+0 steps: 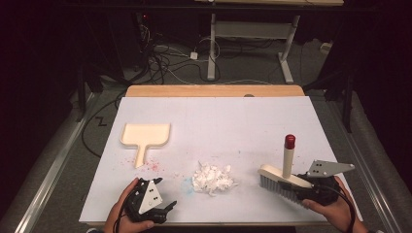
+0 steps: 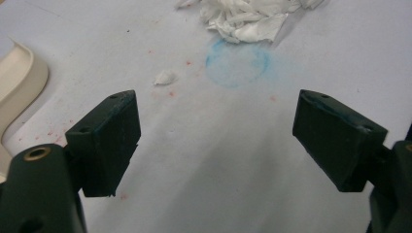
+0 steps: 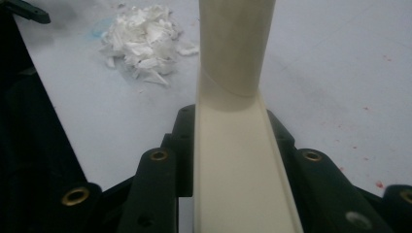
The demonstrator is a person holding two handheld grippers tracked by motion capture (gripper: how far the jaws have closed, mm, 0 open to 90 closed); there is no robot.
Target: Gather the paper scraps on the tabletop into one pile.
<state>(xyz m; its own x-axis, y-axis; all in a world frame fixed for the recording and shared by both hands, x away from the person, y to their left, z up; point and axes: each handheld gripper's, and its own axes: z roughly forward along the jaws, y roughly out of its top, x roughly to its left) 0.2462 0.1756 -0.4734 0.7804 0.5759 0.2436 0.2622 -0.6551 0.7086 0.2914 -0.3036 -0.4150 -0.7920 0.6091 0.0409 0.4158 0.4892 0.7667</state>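
White sheet over a wooden table [image 1: 214,91], dark room behind, cables on the floor beyond.

Item, far left: dustpan [image 1: 145,135], cream plastic, lying flat with its handle toward me. Nothing in it. Well apart from the pile. Red specks dot the sheet around the handle.

Item, near left: my left gripper [image 1: 154,206], resting at the table's near edge, jaws wide apart with nothing between them. Its own view looks over bare sheet, a faint blue ring [image 2: 236,63] and one stray scrap [image 2: 165,77].

Item, centre: paper scraps [image 1: 212,179], white, torn small, heaped in one loose pile; a few bits lie just off it. The pile sits just beyond the blue ring.

Item, right: brush [image 1: 282,180], cream back, grey bristles down on the sheet, cream handle standing up with a red tip [image 1: 290,141]. My right gripper [image 1: 311,187] has its jaws clamped on the brush's back; its own view shows the cream bar [image 3: 238,174] pinched between them.

Status, by my reckoning: brush taken up, bristles set down near the pile's right side. Sweeping not yet started; the pan is not yet picked up or placed, and all scraps remain on the sheet.
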